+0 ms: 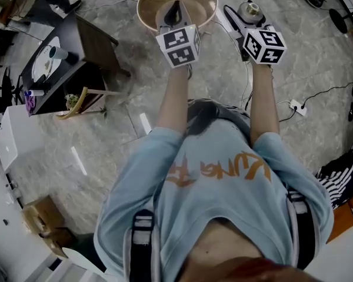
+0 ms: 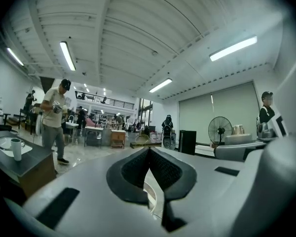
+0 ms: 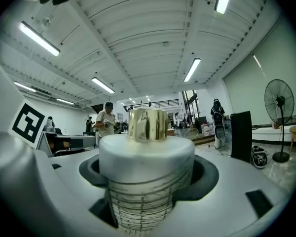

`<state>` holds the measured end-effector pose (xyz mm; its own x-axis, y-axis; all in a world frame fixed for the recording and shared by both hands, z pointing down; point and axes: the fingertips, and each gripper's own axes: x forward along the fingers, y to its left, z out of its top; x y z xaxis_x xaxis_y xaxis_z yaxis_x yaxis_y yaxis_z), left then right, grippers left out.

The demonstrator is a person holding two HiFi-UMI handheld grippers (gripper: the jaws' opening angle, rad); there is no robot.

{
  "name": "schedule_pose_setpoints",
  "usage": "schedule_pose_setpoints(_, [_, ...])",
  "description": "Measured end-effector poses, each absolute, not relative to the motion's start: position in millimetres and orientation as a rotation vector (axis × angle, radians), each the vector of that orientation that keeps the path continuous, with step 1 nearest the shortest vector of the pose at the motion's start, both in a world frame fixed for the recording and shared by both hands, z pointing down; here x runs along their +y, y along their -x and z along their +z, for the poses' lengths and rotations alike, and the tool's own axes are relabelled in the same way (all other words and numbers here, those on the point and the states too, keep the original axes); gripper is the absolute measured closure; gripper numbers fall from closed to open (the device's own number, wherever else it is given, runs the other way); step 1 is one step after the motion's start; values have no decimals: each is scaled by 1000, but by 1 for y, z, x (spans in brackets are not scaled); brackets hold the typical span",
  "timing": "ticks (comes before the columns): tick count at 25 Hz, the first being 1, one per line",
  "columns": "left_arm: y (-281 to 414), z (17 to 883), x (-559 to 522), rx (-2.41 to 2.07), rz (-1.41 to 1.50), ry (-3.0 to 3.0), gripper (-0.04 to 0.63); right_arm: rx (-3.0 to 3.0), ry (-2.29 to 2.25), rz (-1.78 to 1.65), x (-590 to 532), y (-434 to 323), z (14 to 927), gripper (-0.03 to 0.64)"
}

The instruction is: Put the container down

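Head view, nearest first: a person in a pale blue shirt (image 1: 217, 181) stands with both forearms stretched forward, a gripper in each hand.

The right gripper (image 1: 242, 23) carries the container (image 1: 250, 9), a jar with a white lid and a shiny gold knob on top. It is up in the air, resting on nothing. From above it appears just off the right edge of the round table (image 1: 203, 7), with the marble floor (image 1: 317, 57) under it. In the right gripper view the jaws stand wide apart, about as far as they go. Their dark pads press on either side of the jar's ribbed, see-through body just under the lid, so it is firmly grasped.

The left gripper (image 1: 174, 12) points over the near edge of that table. In the left gripper view its jaws are clenched tip to tip with nothing between them, so it has no share in the hold.

As for the task, I judge that nothing is done yet, since the container has not been set down. What is left is to lower it onto a surface, probably the round table just ahead, let its base settle, and then spread the jaws off it.

Farther off, at the left, a dark side table (image 1: 88, 46) holds a cup (image 1: 57, 53) and a plate (image 1: 44, 60), well apart from both grippers.
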<state>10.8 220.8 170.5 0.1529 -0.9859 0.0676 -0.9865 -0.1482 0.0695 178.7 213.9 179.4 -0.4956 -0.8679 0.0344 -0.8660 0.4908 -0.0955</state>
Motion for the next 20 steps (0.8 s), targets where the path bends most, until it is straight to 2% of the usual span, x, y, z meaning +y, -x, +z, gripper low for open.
schedule_pose_setpoints(20, [19,185,221,-2038,100,-2221,569,2755,1335,-178,212,-154,174,258])
